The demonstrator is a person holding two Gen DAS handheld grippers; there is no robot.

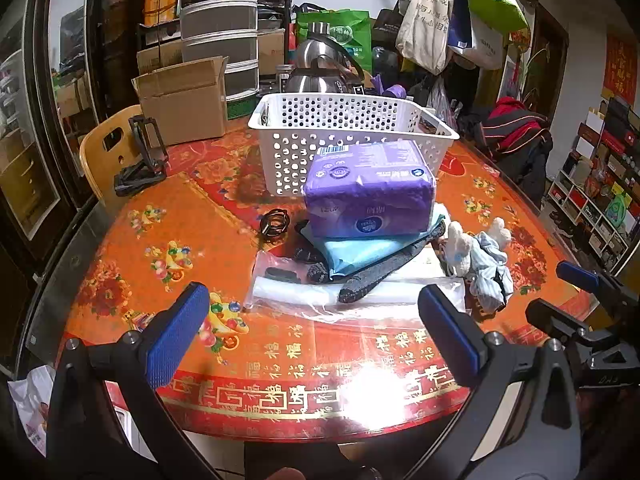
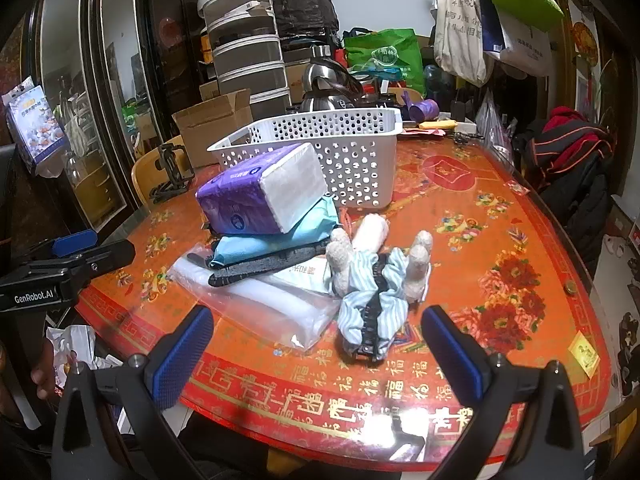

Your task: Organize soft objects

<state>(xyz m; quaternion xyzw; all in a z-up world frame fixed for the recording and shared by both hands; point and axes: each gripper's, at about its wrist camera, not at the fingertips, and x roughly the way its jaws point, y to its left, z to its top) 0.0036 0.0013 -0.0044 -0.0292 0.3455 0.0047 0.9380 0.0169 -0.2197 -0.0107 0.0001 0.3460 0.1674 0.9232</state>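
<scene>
Red floral table [image 1: 132, 248]: purple tissue pack [image 1: 370, 196] looks plump, perhaps sealed; both grippers [image 1: 314, 330] [image 2: 318, 350] gape.

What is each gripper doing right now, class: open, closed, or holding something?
Left gripper: open, holding nothing, above the table's near edge.
Right gripper: open, holding nothing, facing the striped soft toy.

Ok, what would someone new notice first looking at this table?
Probably the purple tissue pack, stacked on folded blue and grey cloth at the middle of the bright red patterned table. Just behind it stands a white perforated basket, and to the right lies a plush toy in striped blue clothes.
</scene>
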